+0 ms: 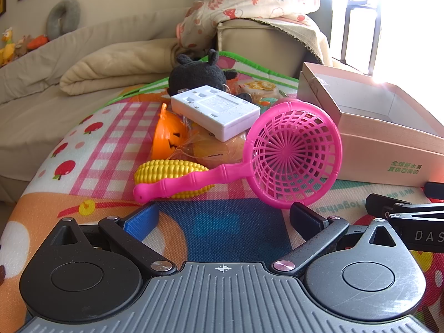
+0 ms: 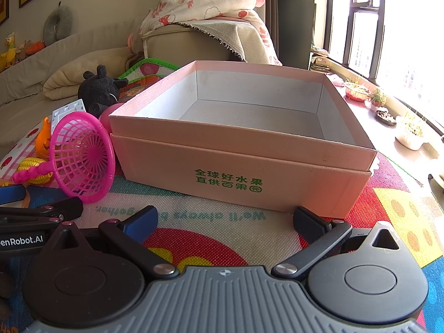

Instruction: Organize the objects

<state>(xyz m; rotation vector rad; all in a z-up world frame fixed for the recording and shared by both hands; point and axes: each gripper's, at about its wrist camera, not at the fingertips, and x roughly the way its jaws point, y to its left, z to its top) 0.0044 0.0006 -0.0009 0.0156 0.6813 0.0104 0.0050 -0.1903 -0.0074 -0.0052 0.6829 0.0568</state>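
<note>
A pile of toys lies on the colourful play mat [image 1: 91,144]: a pink plastic strainer [image 1: 288,152], a yellow corn cob [image 1: 166,172], an orange pumpkin cup [image 1: 166,136], a white power strip [image 1: 216,111] and a black plush toy [image 1: 197,75]. My left gripper [image 1: 224,219] is open and empty just in front of the strainer. An open pink cardboard box [image 2: 236,149] with nothing in it stands on the mat. My right gripper [image 2: 226,222] is open and empty just before its front wall. The strainer [image 2: 83,155] leans beside the box's left corner.
A beige sofa with a folded blanket [image 1: 116,66] and a floral quilt [image 1: 249,2] lies behind the mat. A windowsill with small plant pots [image 2: 388,111] runs along the right. Each gripper shows at the edge of the other's view.
</note>
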